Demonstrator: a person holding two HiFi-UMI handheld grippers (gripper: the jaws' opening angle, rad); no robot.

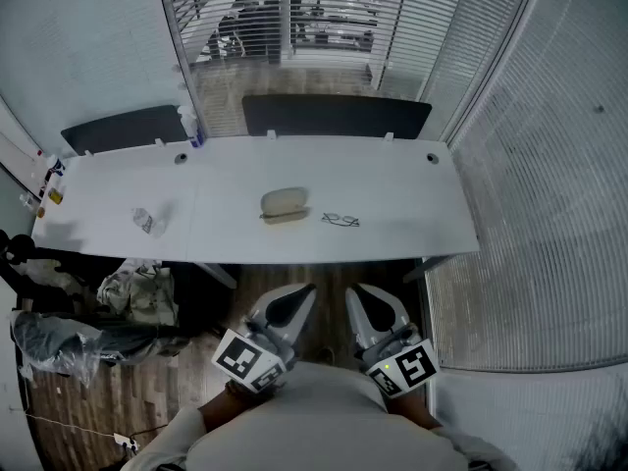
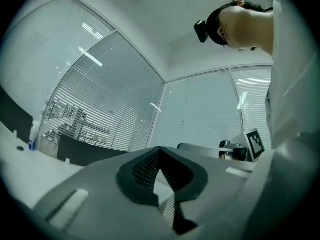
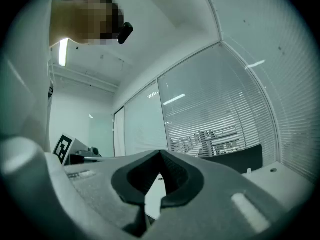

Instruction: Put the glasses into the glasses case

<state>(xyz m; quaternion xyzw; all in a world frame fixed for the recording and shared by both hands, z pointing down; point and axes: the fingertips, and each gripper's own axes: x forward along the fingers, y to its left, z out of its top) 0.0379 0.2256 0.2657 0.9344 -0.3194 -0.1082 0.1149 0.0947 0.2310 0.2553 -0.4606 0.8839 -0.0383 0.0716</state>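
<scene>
- White left gripper (image 1: 302, 294), jaws closed, empty, short of the table's (image 1: 412, 194) near edge.
- Pale glasses case (image 1: 285, 203) lies mid-table.
- Glasses (image 1: 341, 221) lie just right of the case, apart.
- Right gripper (image 1: 357, 294), jaws closed, empty.

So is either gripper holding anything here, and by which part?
Nothing is held. The left gripper and right gripper are both shut on nothing; the glasses and glasses case lie untouched on the table.
</scene>
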